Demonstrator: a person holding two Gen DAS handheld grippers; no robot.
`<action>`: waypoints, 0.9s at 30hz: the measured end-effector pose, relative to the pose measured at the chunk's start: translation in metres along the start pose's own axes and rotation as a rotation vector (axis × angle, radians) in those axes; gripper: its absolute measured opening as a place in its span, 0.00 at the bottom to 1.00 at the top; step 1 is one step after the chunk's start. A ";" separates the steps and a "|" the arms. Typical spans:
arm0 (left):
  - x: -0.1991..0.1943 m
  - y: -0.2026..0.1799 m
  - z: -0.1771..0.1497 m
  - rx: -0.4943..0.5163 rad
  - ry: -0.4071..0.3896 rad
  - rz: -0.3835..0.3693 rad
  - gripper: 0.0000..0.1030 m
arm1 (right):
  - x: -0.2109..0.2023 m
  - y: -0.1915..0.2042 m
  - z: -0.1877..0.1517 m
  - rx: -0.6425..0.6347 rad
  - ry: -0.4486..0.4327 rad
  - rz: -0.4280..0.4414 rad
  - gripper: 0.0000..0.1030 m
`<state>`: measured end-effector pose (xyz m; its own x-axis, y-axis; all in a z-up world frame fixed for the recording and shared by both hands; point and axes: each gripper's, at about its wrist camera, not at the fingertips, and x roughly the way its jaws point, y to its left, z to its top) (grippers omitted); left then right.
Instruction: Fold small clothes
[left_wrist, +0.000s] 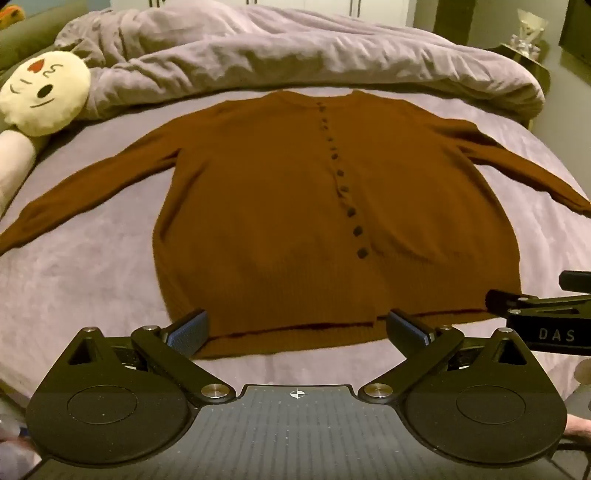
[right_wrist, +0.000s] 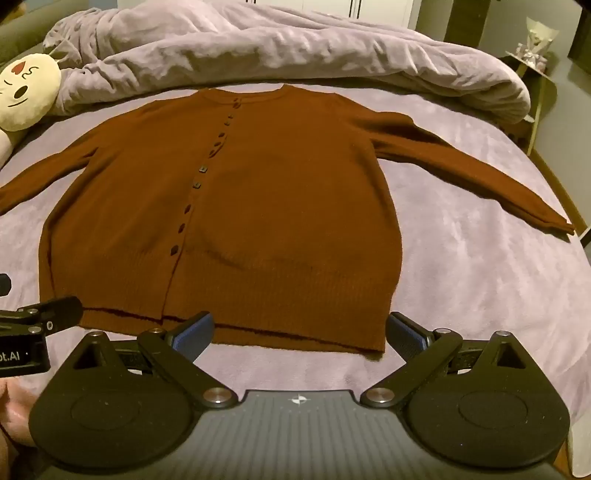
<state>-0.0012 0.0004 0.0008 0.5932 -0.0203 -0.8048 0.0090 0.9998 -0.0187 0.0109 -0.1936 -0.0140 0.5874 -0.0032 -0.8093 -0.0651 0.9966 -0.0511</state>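
A brown buttoned cardigan (left_wrist: 295, 206) lies flat, front up, on the lilac bedsheet (left_wrist: 92, 280), with both sleeves spread out to the sides and its hem toward me. It also shows in the right wrist view (right_wrist: 236, 221). My left gripper (left_wrist: 297, 326) is open and empty, hovering just above the hem near its middle. My right gripper (right_wrist: 299, 330) is open and empty above the hem's right part. The right gripper's side shows at the right edge of the left wrist view (left_wrist: 543, 314), and the left gripper's side at the left edge of the right wrist view (right_wrist: 33, 325).
A rumpled lilac duvet (left_wrist: 295, 48) is bunched behind the cardigan. A cream plush toy with a face (left_wrist: 40, 96) lies at the bed's left. A small side table with a wrapped item (right_wrist: 532, 59) stands beyond the bed's right edge.
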 end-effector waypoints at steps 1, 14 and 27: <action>0.001 0.002 -0.003 0.002 -0.001 -0.003 1.00 | 0.000 0.000 0.000 0.002 0.000 0.001 0.96; 0.010 0.003 -0.010 0.008 0.024 -0.011 1.00 | 0.000 -0.003 0.000 0.012 -0.004 0.004 0.96; 0.006 0.002 -0.007 0.002 0.029 -0.014 1.00 | 0.000 -0.003 0.000 0.016 -0.003 0.009 0.96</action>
<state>-0.0032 0.0020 -0.0086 0.5696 -0.0348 -0.8212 0.0188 0.9994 -0.0293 0.0109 -0.1969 -0.0139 0.5890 0.0056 -0.8081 -0.0573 0.9977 -0.0348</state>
